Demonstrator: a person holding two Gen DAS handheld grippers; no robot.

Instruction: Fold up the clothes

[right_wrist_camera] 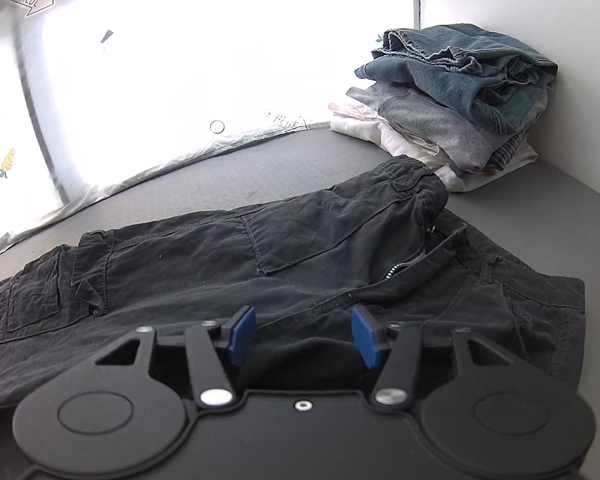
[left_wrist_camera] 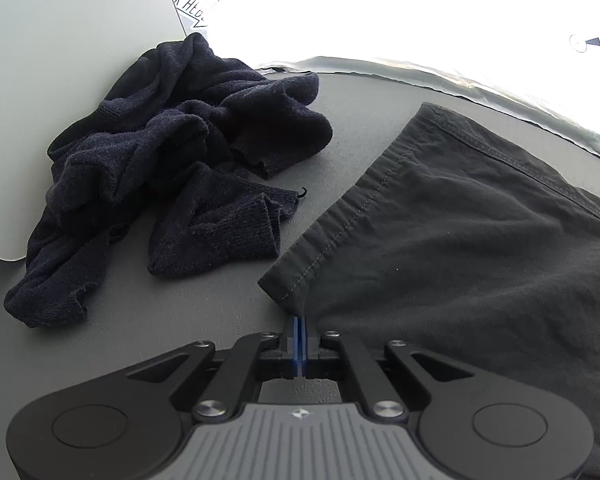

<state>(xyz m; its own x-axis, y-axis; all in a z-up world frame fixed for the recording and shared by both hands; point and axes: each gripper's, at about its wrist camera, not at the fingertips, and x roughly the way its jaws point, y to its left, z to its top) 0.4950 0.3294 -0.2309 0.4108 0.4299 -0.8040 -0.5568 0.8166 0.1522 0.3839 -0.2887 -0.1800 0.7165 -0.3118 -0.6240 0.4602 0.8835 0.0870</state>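
Observation:
Black cargo trousers [right_wrist_camera: 300, 248] lie flat on the grey table, waistband and open zip to the right, a leg running left. In the left wrist view the leg's hem end [left_wrist_camera: 440, 220] shows. My left gripper [left_wrist_camera: 299, 322] is shut on the near corner of that hem, its blue pads pressed together on the cloth. My right gripper [right_wrist_camera: 304, 334] is open, its blue pads [right_wrist_camera: 242, 334] spread apart just above the trousers near the crotch seam, holding nothing.
A crumpled dark navy knit sweater [left_wrist_camera: 172, 152] lies left of the trouser leg, against a white panel [left_wrist_camera: 60, 80]. A stack of folded clothes [right_wrist_camera: 452, 112], jeans on top, sits in the far right corner. A bright backlit wall [right_wrist_camera: 200, 60] runs along the table's far edge.

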